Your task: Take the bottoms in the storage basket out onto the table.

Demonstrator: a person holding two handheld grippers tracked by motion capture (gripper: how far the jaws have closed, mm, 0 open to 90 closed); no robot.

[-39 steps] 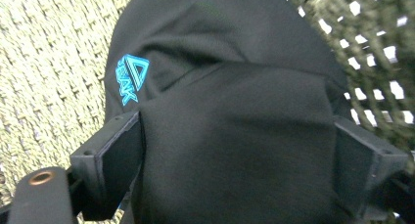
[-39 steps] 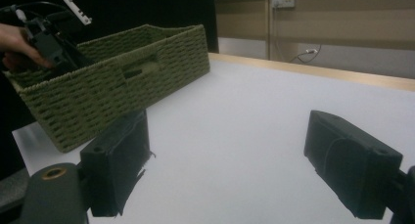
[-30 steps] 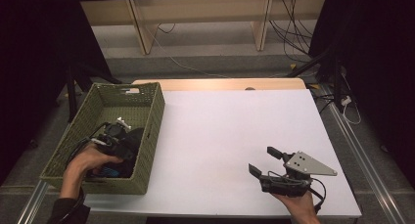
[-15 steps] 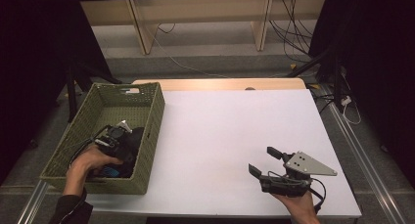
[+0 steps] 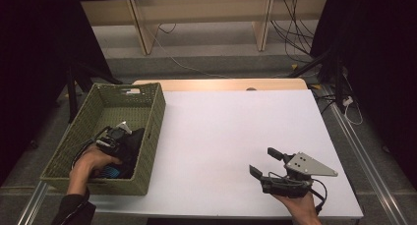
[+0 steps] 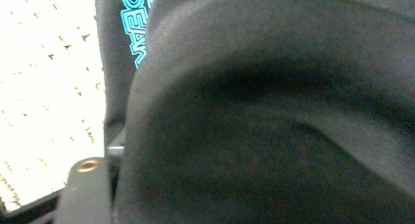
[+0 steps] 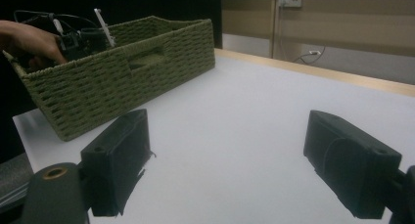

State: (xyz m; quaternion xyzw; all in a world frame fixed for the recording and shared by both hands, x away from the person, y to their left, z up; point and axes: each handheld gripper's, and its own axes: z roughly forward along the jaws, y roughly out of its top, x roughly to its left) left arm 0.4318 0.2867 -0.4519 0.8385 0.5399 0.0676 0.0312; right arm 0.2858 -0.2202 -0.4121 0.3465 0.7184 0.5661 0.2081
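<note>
The left gripper sits low inside the green woven basket at the table's left edge, pressed into a black garment with turquoise lettering that lies in the basket's near end. In the left gripper view the dark cloth crowds the lens; its jaws have just been closing, and the fabric seems to lie between them, though whether they pinch it cannot be told. The basket's wall hides most of the garment from above. The right gripper rests on the white table near its front right corner, jaws spread wide, nothing between them.
</note>
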